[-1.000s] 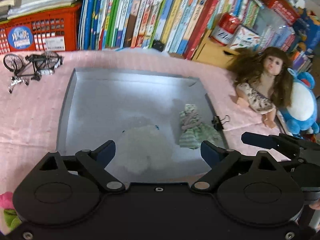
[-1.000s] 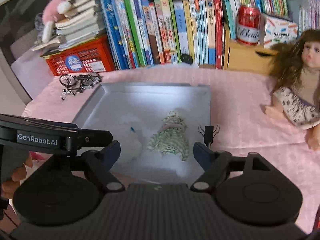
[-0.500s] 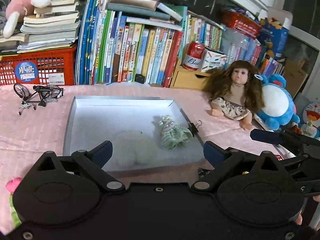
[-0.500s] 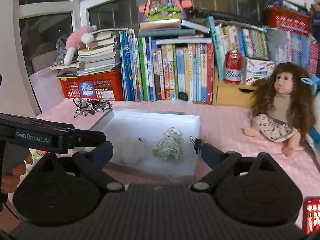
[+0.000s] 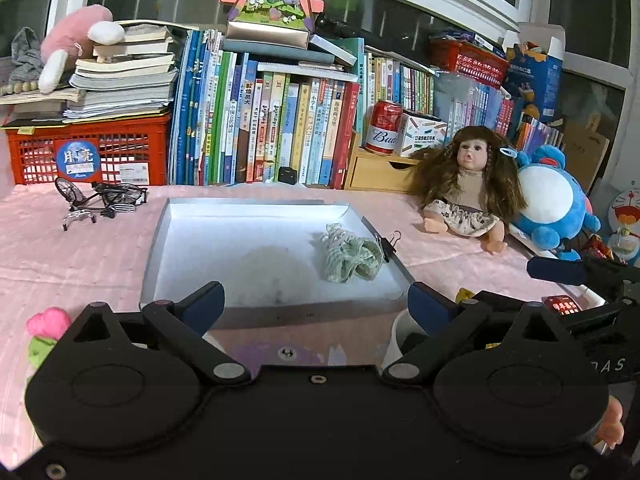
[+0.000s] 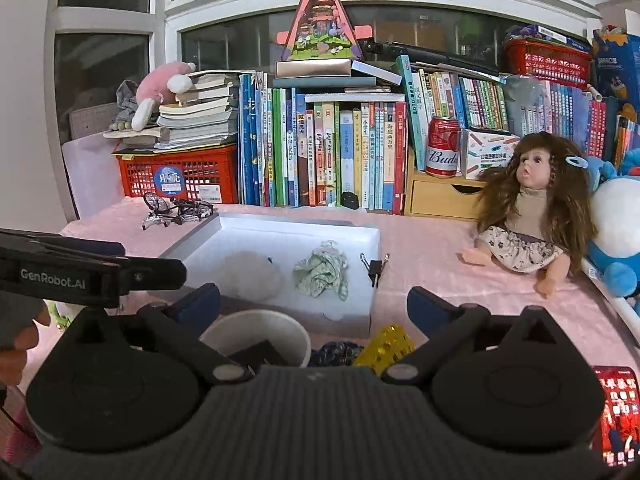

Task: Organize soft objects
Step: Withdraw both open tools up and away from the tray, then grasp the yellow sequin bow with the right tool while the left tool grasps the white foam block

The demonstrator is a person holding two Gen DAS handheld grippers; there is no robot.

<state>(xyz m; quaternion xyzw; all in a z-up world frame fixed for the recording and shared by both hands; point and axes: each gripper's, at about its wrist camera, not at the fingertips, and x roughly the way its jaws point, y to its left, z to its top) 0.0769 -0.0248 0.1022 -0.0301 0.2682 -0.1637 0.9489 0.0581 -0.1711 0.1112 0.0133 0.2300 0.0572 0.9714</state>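
A grey tray [image 5: 160, 236] [image 6: 192, 236] lies on the pink cloth. In it are a crumpled green striped cloth [image 5: 352, 258] [image 6: 322, 270] and a white fluffy pad [image 5: 272, 268] [image 6: 252, 274]. My left gripper [image 5: 316, 304] is open and empty, hovering short of the tray's near edge. My right gripper [image 6: 314, 304] hangs beside it over a white paper cup [image 6: 256, 336]; its jaws are opening with nothing between them. Each gripper shows at the edge of the other's view.
A black binder clip [image 6: 374, 268] lies by the tray's right edge. A doll [image 6: 528, 216] and a blue plush [image 5: 552, 208] sit at the right, a model bicycle [image 5: 100, 200] at the left. Books and a red crate [image 5: 88, 152] line the back. A pink-green soft toy [image 5: 44, 328] lies near left.
Both grippers have pulled back from the tray and tipped upward, so the shelves and window show. Both pairs of jaws stand wider. The cloth and pad have not moved.
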